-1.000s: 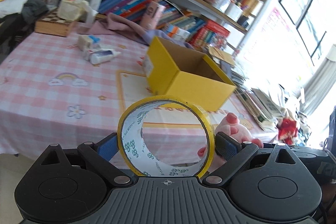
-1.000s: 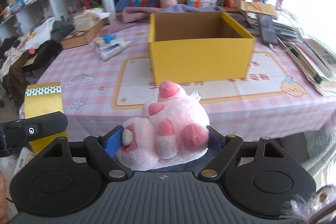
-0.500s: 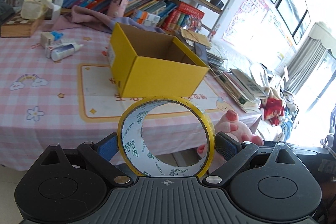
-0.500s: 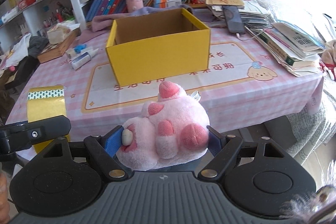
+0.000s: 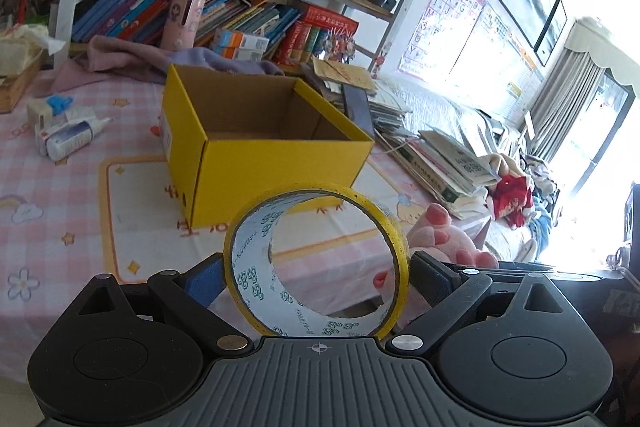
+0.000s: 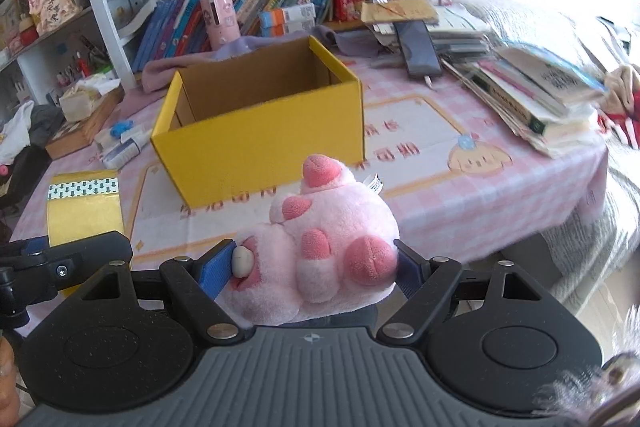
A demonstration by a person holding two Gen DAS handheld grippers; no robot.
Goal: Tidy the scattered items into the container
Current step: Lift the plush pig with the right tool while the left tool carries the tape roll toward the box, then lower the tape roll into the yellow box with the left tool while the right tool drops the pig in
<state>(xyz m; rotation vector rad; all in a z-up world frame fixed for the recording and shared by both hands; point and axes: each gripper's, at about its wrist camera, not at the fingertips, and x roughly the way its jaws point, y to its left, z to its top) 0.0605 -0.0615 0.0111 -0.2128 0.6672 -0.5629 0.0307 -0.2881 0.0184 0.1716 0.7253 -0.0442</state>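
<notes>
An open yellow cardboard box (image 5: pixel 256 155) (image 6: pixel 264 143) stands on the pink checked tablecloth; what I can see of its inside holds nothing. My left gripper (image 5: pixel 318 277) is shut on a roll of yellow tape (image 5: pixel 248 267), held on edge in front of the table. In the right wrist view that same tape roll (image 6: pixel 82 207) shows at the left. My right gripper (image 6: pixel 316 263) is shut on a pink plush toy (image 6: pixel 320 247), which also peeks out in the left wrist view, plush toy (image 5: pixel 444 239). Both grippers hang short of the table's near edge, before the box.
White tubes and a small carton (image 5: pixel 60 131) lie left of the box. A stack of books and papers (image 6: pixel 532 95) and a dark phone (image 6: pixel 418 47) sit on the right. A crowded bookshelf (image 5: pixel 240 7) runs behind, with a mauve cloth (image 5: pixel 132 59) at its foot.
Both views have swung so the yellow box sits nearer and more central. Each gripper has kept its hold, the left on the tape, the right on the plush toy.
</notes>
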